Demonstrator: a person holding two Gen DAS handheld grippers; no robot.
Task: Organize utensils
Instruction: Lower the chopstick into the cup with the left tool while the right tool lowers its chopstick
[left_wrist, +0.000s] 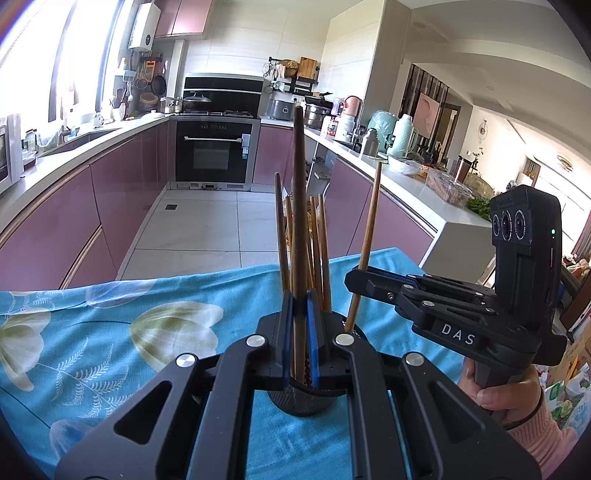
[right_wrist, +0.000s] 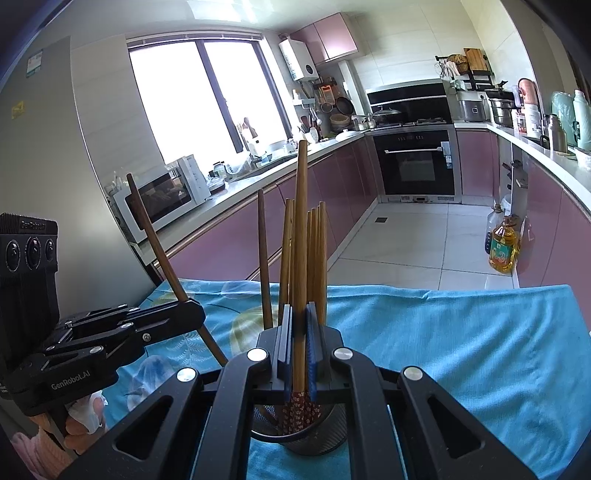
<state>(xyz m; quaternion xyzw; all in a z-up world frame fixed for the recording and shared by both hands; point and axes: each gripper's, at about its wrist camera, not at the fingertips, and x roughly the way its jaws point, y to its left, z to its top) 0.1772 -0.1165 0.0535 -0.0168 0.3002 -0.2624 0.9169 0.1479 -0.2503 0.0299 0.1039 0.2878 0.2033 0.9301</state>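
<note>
A dark mesh holder (left_wrist: 299, 400) stands on the blue floral cloth (left_wrist: 110, 332) and holds several wooden chopsticks (left_wrist: 319, 251). My left gripper (left_wrist: 300, 332) is shut on a dark brown chopstick (left_wrist: 300, 206) whose lower end is in the holder. My right gripper (right_wrist: 300, 343) is shut on a lighter chopstick (right_wrist: 301, 236), also standing in the holder (right_wrist: 314, 432). In the left wrist view the right gripper (left_wrist: 360, 282) comes in from the right, clamping its chopstick (left_wrist: 369, 229). In the right wrist view the left gripper (right_wrist: 192, 317) comes in from the left with its slanted chopstick (right_wrist: 159, 251).
The cloth-covered table (right_wrist: 461, 350) ends at a tiled kitchen floor (left_wrist: 207, 229). Pink cabinets and counters line both sides, with an oven (left_wrist: 214, 151) at the far end. Oil bottles (right_wrist: 502, 247) stand on the floor at the right. A microwave (right_wrist: 162, 199) sits on the left counter.
</note>
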